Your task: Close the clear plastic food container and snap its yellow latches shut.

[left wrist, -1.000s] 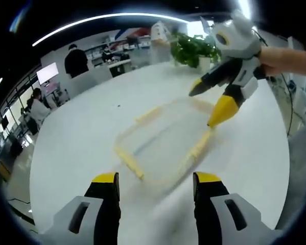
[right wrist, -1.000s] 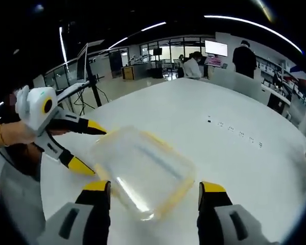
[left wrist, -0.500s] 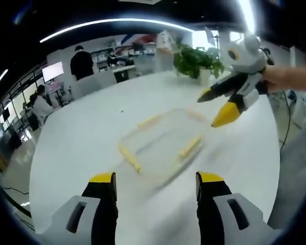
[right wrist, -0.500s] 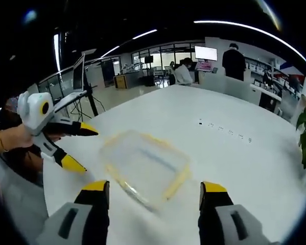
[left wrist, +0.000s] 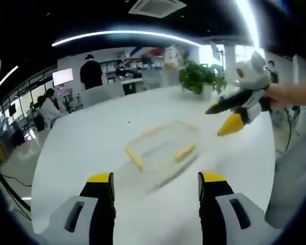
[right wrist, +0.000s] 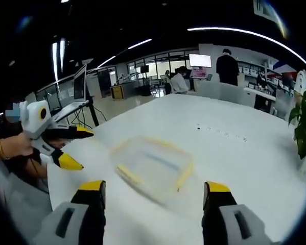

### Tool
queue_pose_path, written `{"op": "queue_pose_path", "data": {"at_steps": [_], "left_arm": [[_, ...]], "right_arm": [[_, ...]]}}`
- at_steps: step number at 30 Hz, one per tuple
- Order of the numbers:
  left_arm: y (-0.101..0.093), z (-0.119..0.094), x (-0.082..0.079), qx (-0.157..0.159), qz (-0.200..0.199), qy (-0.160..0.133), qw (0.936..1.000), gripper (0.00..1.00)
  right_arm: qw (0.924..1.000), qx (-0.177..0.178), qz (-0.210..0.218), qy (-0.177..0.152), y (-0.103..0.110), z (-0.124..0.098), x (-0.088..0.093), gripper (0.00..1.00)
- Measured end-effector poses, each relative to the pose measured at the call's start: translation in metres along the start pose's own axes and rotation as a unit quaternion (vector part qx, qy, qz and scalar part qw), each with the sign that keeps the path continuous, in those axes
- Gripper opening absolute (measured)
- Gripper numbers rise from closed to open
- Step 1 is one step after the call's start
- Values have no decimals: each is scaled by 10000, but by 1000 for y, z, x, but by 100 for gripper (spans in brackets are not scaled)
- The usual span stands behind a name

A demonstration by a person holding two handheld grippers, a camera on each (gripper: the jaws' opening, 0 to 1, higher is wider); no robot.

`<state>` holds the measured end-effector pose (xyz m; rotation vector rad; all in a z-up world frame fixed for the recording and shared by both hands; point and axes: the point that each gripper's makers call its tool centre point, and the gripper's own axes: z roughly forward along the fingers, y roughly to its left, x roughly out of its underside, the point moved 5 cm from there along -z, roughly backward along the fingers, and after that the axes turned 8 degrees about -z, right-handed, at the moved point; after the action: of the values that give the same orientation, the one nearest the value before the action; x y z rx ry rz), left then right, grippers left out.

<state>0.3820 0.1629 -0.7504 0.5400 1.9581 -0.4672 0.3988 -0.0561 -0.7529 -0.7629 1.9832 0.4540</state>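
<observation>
Across the last second both grippers have drawn back from the clear plastic container (left wrist: 160, 151), which lay large and close between the fingers a second ago and now looks smaller and farther off in both views; since the cameras ride on the hands, this reads as the hands lifting away, not the box sliding. I judge that the closing is done or nearly so: the lid appears seated flat on the box and the yellow latches (left wrist: 134, 156) seem to lie down along its edges, though motion blur keeps me from saying that each one has clicked home. Taking the left gripper view from its left side, the left gripper (left wrist: 155, 184) rises from the bottom with its yellow-tipped fingers (left wrist: 100, 179) wide apart, holding nothing and touching nothing; beyond them the container sits on the white bench (left wrist: 86, 153), well clear of the tips; at the far right the right gripper (left wrist: 222, 118) hangs in the air above the bench, held by a hand (left wrist: 285, 95), its fingers spread and empty, near the container but apart from it. In the right gripper view, the left gripper (right wrist: 74, 148) comes in at the left, open and off the bench, the container (right wrist: 153, 164) lies in the middle with a latch (right wrist: 184, 175) along its right edge, and the right gripper's own fingers (right wrist: 216, 190) stand wide apart at the bottom, clamped on nothing. A potted plant (left wrist: 199, 79) stands at the bench's far side.
</observation>
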Motion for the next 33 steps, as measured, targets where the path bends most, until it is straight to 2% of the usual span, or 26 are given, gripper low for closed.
{"op": "queue_pose_path", "data": {"at_steps": [7,18,26,33], "left_arm": [[-7,-19,-2,51,-319,-256,9992,73],[-13,-51,1,-55,-649,-498,9966,72],[-19,-72,8,-63,-880,-574,9944,74],[-19,-84,12,-87,-891,-457,9949,73]], "right_arm": [[9998,63,99,-163,8,-15,6,86],[9992,92,225,-318,30,-37,17,85],[9989,115,315,-334,46,-55,25,84],[9980,212,478,-361,53,-71,28,84]]}}
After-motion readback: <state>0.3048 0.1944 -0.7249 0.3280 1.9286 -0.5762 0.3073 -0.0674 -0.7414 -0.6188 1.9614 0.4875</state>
